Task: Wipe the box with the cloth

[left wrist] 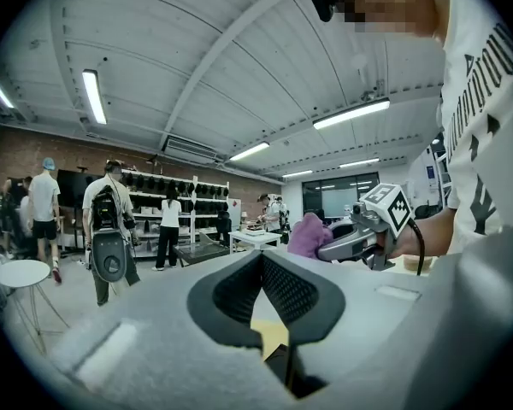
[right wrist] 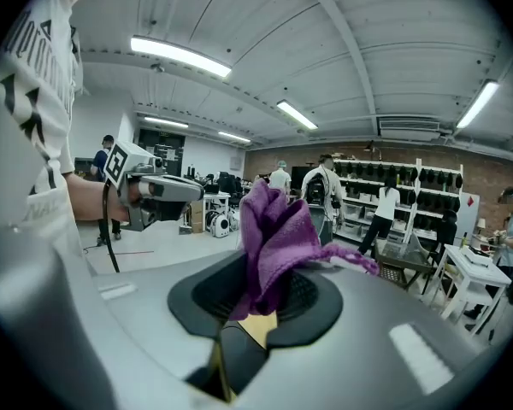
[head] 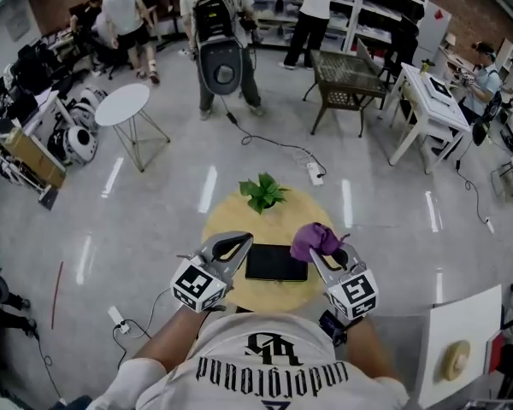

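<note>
A flat black box (head: 276,263) lies on the round yellow table (head: 231,220) in front of me. My right gripper (head: 322,254) is shut on a bunched purple cloth (head: 315,240), held just above the box's right end. In the right gripper view the cloth (right wrist: 278,237) stands up from between the closed jaws. My left gripper (head: 236,247) hovers by the box's left end, shut with nothing in it. In the left gripper view its pads (left wrist: 239,289) meet at the tip, and the cloth (left wrist: 308,236) shows in the other gripper beyond.
A small green plant (head: 263,193) stands at the table's far edge. On the floor beyond lie a power strip (head: 315,173) and its cable. A white round side table (head: 122,105) stands far left, a white panel (head: 462,340) near right. Several people stand at the back.
</note>
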A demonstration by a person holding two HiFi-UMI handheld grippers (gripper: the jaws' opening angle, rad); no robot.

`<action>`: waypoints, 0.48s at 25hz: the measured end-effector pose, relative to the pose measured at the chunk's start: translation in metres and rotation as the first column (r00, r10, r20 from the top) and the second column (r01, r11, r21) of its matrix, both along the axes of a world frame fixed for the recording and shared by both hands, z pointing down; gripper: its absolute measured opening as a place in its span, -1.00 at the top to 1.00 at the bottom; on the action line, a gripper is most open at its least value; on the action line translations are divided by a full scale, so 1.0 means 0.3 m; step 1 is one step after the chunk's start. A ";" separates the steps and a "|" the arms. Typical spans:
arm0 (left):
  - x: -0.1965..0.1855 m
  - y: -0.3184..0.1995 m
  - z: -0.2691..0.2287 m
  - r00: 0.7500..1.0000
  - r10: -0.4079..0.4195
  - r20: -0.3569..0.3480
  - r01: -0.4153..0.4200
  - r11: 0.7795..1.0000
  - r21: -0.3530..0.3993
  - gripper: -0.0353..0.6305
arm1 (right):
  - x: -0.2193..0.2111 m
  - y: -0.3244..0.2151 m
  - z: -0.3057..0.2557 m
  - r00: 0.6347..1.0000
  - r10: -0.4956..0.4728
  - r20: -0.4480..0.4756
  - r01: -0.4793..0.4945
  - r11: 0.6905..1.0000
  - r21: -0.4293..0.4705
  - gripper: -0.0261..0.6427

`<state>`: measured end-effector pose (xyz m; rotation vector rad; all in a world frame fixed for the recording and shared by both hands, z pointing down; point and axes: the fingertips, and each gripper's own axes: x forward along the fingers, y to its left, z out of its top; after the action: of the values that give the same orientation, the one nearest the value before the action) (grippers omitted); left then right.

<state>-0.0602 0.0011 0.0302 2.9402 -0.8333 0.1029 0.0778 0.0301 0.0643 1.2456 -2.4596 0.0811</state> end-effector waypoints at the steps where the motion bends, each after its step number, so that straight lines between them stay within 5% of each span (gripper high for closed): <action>1: 0.016 0.027 -0.004 1.000 -0.015 0.002 0.015 1.000 0.000 0.88 | 0.019 0.022 -0.002 1.000 -0.016 0.001 0.016 1.000 0.001 0.70; 12: 0.178 0.418 0.031 0.977 -0.209 0.027 0.211 0.976 -0.053 0.88 | 0.269 0.396 0.047 0.986 -0.163 0.029 0.165 0.986 -0.039 0.70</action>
<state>-0.0066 0.1265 0.0394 2.7834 -1.1186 0.1414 0.1586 0.1488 0.0784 1.0268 -2.5590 0.1035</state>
